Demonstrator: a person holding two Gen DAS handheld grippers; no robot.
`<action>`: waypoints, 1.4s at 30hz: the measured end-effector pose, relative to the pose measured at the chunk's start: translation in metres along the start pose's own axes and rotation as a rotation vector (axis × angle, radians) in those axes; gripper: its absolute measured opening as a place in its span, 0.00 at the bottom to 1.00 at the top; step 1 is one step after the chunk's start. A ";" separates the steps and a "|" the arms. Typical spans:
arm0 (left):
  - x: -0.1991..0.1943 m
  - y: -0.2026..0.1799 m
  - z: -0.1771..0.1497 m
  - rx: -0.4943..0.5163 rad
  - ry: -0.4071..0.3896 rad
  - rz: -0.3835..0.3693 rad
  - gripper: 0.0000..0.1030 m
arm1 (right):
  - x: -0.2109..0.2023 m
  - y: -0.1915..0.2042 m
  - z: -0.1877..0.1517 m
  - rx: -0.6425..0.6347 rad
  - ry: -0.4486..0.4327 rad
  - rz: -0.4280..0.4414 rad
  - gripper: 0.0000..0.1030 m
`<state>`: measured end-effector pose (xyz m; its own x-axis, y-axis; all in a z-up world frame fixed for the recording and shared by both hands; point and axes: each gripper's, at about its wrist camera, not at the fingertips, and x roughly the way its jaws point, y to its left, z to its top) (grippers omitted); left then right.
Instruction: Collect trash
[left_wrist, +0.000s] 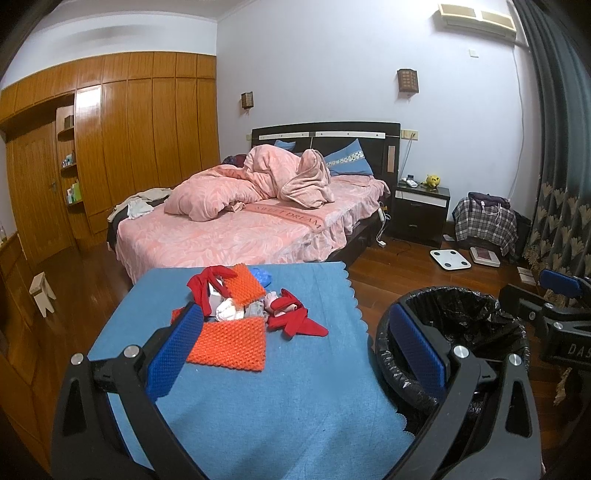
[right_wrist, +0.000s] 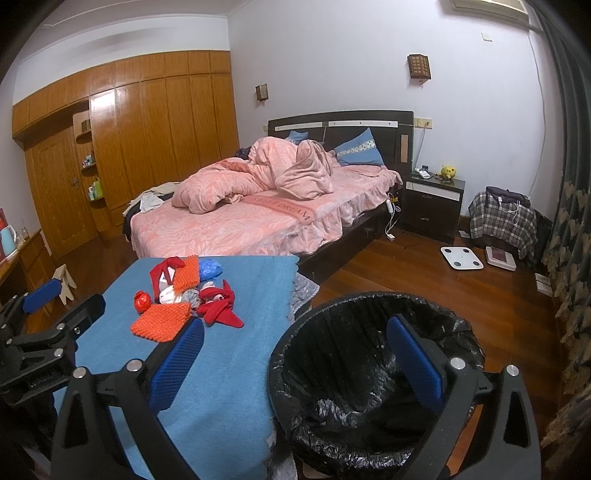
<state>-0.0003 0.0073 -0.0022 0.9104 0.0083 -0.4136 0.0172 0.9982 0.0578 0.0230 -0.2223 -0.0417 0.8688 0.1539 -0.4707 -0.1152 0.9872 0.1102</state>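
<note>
A pile of trash (left_wrist: 243, 306) lies on a blue-clothed table (left_wrist: 258, 398): orange foam pads (left_wrist: 231, 343), red scraps (left_wrist: 295, 321), white crumpled bits and a blue wad (left_wrist: 260, 277). The pile also shows in the right wrist view (right_wrist: 188, 295), with a red ball (right_wrist: 142, 301). A bin lined with a black bag (right_wrist: 369, 373) stands right of the table; it also shows in the left wrist view (left_wrist: 458, 332). My left gripper (left_wrist: 295, 354) is open and empty, above the table short of the pile. My right gripper (right_wrist: 295, 362) is open and empty, above the bin's left rim.
A bed with pink bedding (left_wrist: 251, 218) stands behind the table. A dark nightstand (left_wrist: 421, 210), a white scale (left_wrist: 450, 259) and a plaid-covered pile (left_wrist: 484, 221) are on the right. A wooden wardrobe (left_wrist: 110, 147) lines the left wall. A small stool (left_wrist: 41, 293) stands on the floor.
</note>
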 end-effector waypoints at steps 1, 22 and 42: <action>0.000 0.001 0.000 -0.001 0.002 0.000 0.95 | 0.002 0.001 -0.001 -0.002 0.001 0.001 0.94; 0.059 0.070 -0.036 -0.044 0.075 0.150 0.95 | 0.081 0.048 0.005 -0.035 0.035 0.101 0.94; 0.201 0.162 -0.090 -0.117 0.285 0.215 0.83 | 0.271 0.115 -0.033 -0.085 0.242 0.088 0.84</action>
<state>0.1488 0.1760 -0.1576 0.7362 0.2186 -0.6404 -0.2248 0.9716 0.0732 0.2291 -0.0660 -0.1850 0.7142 0.2343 -0.6595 -0.2336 0.9681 0.0909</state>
